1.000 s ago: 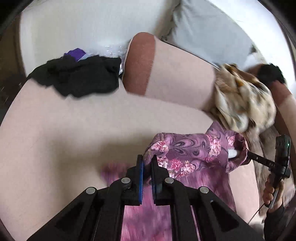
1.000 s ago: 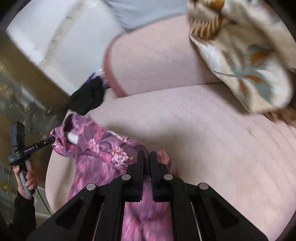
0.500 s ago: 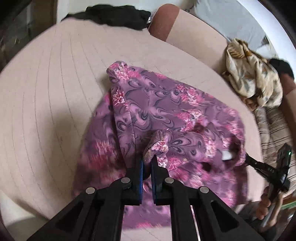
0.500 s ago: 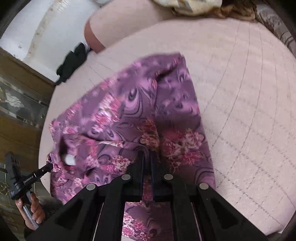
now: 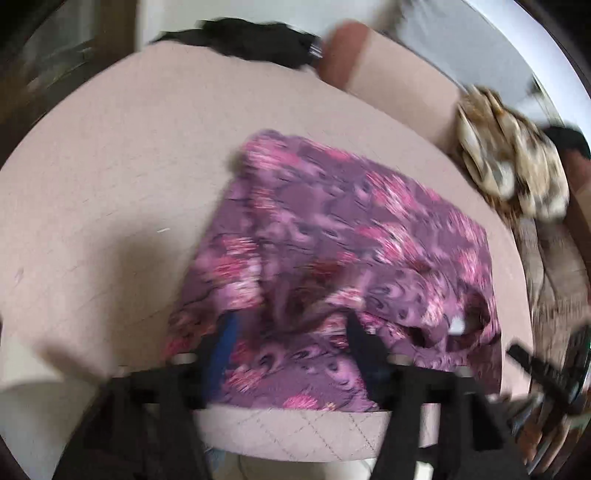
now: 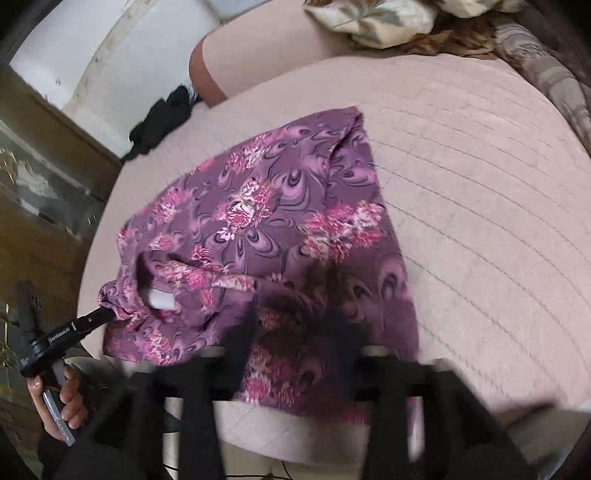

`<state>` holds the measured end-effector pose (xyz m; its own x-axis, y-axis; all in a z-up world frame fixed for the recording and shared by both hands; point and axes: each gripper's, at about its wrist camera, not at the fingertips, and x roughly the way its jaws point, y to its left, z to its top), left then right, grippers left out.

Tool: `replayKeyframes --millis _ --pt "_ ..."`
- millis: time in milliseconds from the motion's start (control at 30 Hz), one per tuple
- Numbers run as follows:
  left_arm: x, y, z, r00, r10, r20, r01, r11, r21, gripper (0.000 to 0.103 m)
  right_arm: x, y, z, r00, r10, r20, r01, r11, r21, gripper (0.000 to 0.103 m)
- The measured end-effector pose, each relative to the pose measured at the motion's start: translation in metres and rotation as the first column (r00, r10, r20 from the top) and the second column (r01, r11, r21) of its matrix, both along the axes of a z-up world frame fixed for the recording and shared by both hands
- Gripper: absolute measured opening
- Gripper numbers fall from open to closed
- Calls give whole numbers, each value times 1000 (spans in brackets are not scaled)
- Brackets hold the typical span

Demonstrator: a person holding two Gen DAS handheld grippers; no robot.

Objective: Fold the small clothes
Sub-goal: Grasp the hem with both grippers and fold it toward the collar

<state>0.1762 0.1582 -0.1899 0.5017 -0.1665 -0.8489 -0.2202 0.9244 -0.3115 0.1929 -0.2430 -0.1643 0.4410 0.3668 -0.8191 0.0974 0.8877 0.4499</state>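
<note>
A purple garment with pink flowers (image 5: 332,251) (image 6: 280,221) lies spread on the pink quilted cushion (image 5: 110,184) (image 6: 480,184), its neck opening toward the cushion's near edge. My left gripper (image 5: 291,332) hangs over the garment's near part with its jaws opening wide. Cloth lies between the fingers (image 5: 225,332) and the pads do not press on it. My right gripper (image 6: 293,332) is also opening over the near hem, blurred, with cloth under it and no grip. In the right wrist view, the left gripper's tip (image 6: 92,319) sits by the bunched collar corner.
A black garment (image 5: 251,40) (image 6: 162,118) lies at the cushion's far edge. A beige patterned cloth pile (image 5: 509,162) (image 6: 373,18) rests on the sofa by its pink backrest (image 5: 388,74). A wooden cabinet (image 6: 37,184) stands left. A hand (image 6: 62,406) holds the left gripper.
Both grippers, shut on the purple garment, swung it down onto the cushion. Their jaws have now parted and the cloth has dropped flat.
</note>
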Motion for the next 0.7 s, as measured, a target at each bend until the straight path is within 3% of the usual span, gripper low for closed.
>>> replayKeyframes --millis 133,200,267,367,467,567,700 --pt "-10 28 0 994 110 11 -107 981 -161 73 -3 -13 0 998 -62 1 62 994 88 49" --pt "2 28 4 994 106 2 -104 981 -161 73 7 -14 -1 997 -71 6 70 985 156 57" --pt "17 25 7 995 101 -24 -103 978 -180 73 27 -4 -1 999 -44 -9 45 982 182 57" --pt "50 4 2 990 87 -114 -103 985 -141 75 49 16 6 1000 -3 19 0 989 148 57" --pt "65 -21 -14 983 41 -181 -44 999 -15 75 67 40 -2 997 73 0 -73 993 96 57" --pt "43 -27 -21 987 21 -158 -23 1000 -13 75 52 53 -12 986 150 -68 -141 982 123 56" --pt "3 -24 -31 990 -16 -142 13 1000 -22 75 5 52 -16 977 177 -115 -171 983 59 56"
